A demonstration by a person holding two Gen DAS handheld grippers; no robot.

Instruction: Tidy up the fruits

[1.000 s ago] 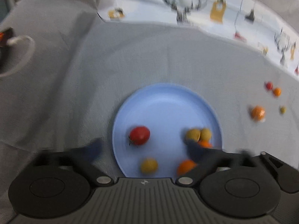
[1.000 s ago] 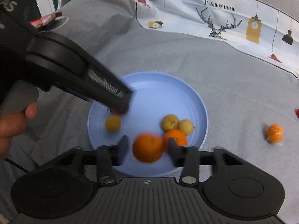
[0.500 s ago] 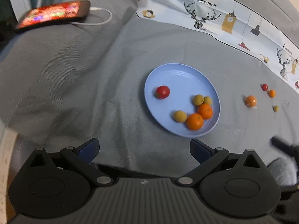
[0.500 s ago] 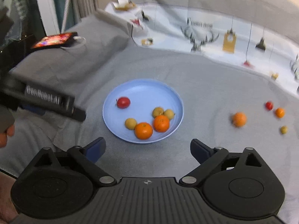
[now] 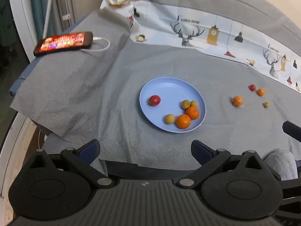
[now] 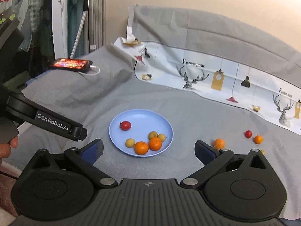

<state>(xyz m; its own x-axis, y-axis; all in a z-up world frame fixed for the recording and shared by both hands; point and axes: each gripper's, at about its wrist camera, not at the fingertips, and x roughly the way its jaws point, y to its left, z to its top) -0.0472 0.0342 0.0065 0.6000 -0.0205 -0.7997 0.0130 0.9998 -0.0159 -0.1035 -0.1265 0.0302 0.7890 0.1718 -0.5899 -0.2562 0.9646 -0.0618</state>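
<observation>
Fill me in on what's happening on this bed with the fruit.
A person is sorting fruit with two handheld claws. The blue plate holds a tomato, two oranges and three small yellow fruits. Four fruits lie on the grey sheet to its right. The right claw is opening with nothing between its fingers; the left claw is open and empty.

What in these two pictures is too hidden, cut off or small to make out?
- Small yellow fruit, right wrist view: mostly behind the right gripper's linkage.
- Phone screen, both views: blurred, unreadable.
- Right gripper's finger, left wrist view: cut off by the right edge.
- Person's hand, right wrist view: cut off at the left edge.
- Small yellowish fruits on the plate: kind unclear.
</observation>
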